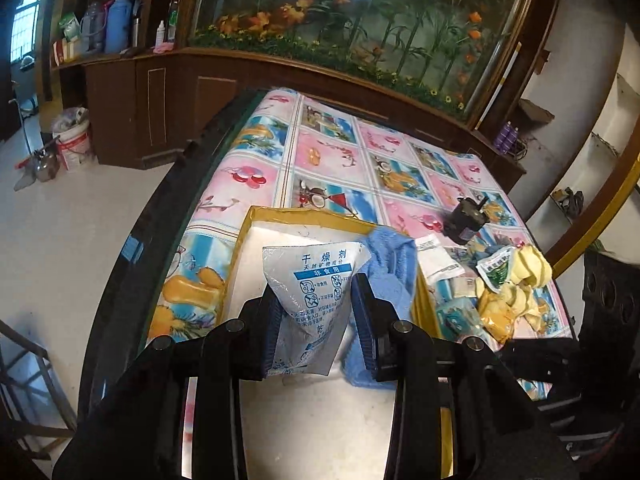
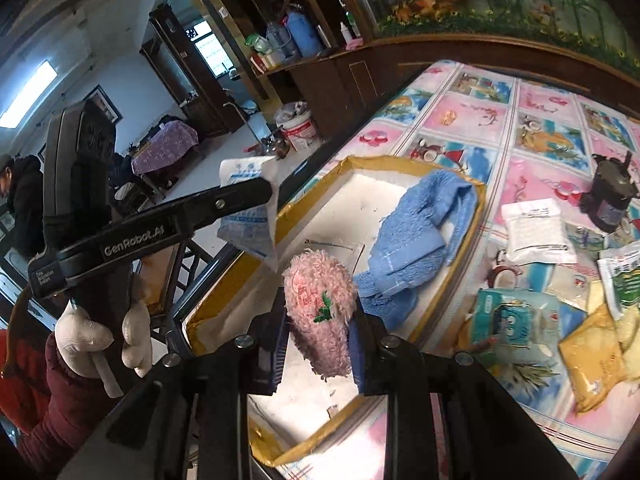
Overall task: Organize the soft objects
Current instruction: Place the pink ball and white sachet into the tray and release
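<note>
Room: lived-in room, large aquarium (image 1: 360, 20) with fake plants at 12 o'clock, dark wood cabinets beneath, white bucket (image 1: 74, 144) on the floor at 9 o'clock.
Surface: table (image 1: 332, 160) under a glossy fruit-print cloth in pink and blue squares.
Box: shallow yellow-rimmed cardboard box (image 2: 478, 216) with white lining, at the near left edge of the table, dead centre in both views.
Already in box: blue towel (image 2: 416, 232) crumpled against the right wall, one fold draped over the rim; a flat paper slip just beside it.
Left gripper (image 1: 316, 320): jaws partly closed, clamped on a white desiccant sachet (image 1: 312, 280) with blue print, carried above the box's near half.
Right gripper (image 2: 318, 328): jaws nearly closed, squeezing a pink fluffy plush piece (image 2: 320, 304) with a small green embroidered leaf, poised over the box's near half.
Hand: gloved hand (image 2: 100, 340) on the left tool's handle, at 8 o'clock in the right wrist view.
Left to sort: at 3 o'clock of the box, on the cloth, a white pouch (image 2: 536, 232), teal tissue pack (image 2: 508, 320), green-and-white sachet (image 2: 624, 280), yellow packet (image 2: 596, 360), yellow cloth (image 1: 524, 276).
Not soft: small black device (image 2: 612, 196) at 2 o'clock, likely staying out.
Progress: early to middle, by the look of it; one towel boxed, two items in the air and seemingly about to drop, roughly five waiting.
</note>
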`<state>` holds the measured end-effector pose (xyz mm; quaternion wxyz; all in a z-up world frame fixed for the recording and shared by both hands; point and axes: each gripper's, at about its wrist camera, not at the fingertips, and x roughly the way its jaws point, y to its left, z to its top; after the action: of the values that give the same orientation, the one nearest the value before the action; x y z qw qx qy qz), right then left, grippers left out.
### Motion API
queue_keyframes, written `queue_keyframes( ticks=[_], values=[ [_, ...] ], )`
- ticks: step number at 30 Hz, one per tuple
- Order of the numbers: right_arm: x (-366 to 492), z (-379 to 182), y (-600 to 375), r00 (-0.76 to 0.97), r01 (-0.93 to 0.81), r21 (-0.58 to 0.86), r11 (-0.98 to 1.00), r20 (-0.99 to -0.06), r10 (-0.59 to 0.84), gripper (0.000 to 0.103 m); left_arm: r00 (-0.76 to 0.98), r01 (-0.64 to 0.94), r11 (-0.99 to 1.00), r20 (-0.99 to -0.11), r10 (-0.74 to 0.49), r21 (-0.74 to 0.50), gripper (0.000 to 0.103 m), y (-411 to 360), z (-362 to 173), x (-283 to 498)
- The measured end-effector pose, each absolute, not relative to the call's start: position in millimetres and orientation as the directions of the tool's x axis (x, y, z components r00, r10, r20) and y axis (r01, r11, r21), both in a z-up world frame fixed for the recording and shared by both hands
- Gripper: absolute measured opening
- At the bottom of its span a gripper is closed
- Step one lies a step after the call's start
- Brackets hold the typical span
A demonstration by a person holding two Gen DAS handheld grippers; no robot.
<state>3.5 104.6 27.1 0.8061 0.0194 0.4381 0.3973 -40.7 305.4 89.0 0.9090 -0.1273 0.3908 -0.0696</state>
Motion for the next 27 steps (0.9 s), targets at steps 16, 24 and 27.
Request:
queue_keyframes(
  ticks=[16, 24, 27],
  values=[
    [17, -21, 162, 0.277, -0.636, 0.311, 0.706, -0.762, 0.586, 0.048, 0.602, -0.063, 0.92, -0.75, -0.275, -0.388, 0.055, 328, 39, 21],
    [13, -7, 144, 0.303, -0.624, 0.335, 0.706, -0.729, 0.614, 0.052, 0.62, -0.102, 0.902, -0.736, -0.272, -0.419, 0.055, 330, 60, 9],
    [5, 1, 128, 0.32, -0.618, 0.351, 0.704, -0.706, 0.632, 0.052, 0.646, -0.092, 0.898, -0.712, -0.275, -0.431, 0.055, 323, 77, -5]
  ],
)
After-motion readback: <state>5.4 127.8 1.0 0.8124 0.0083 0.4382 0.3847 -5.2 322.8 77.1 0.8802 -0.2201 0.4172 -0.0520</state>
